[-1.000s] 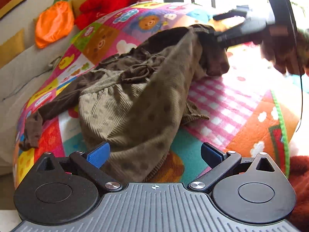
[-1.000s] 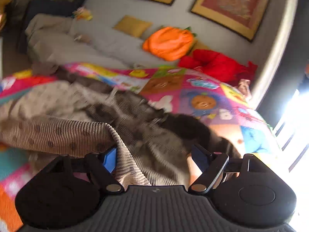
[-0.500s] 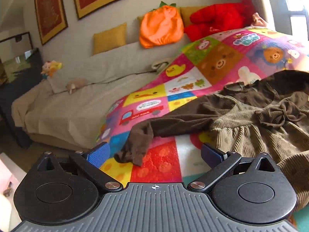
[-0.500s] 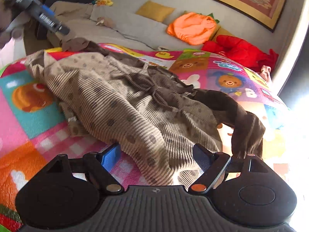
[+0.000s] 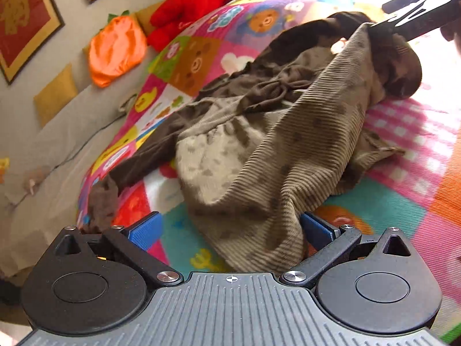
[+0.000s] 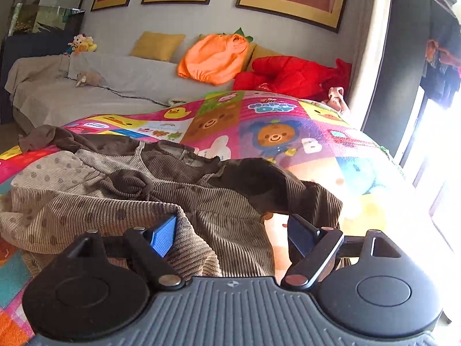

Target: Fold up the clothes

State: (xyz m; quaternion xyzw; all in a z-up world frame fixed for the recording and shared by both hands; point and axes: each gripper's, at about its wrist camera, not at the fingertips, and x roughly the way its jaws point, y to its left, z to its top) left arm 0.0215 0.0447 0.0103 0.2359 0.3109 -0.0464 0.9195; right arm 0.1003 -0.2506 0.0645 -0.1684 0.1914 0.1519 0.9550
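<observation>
A brown corduroy dress (image 5: 259,132) with darker spots and dark brown sleeves lies crumpled on a colourful patchwork play mat (image 5: 196,63). My left gripper (image 5: 230,227) is open, and the skirt's hem lies between its blue pads (image 5: 145,230). A ridge of cloth runs from there up to my right gripper (image 5: 403,20) at the top right. In the right wrist view the dress (image 6: 115,199) spreads left, with a dark sleeve (image 6: 259,184) ahead. My right gripper (image 6: 230,230) is open, with cloth bunched against its left pad (image 6: 162,236).
A grey sofa (image 6: 86,92) runs behind the mat, with yellow cushions (image 6: 157,44), an orange pumpkin plush (image 6: 216,54) and a red plush (image 6: 288,76). Framed pictures hang on the wall. A bright window (image 6: 440,150) lies to the right.
The left wrist view has swung from the sleeve end back to the skirt hem, which now lies between its fingers. The right gripper has come closer over the dress, with cloth now against its left pad.
</observation>
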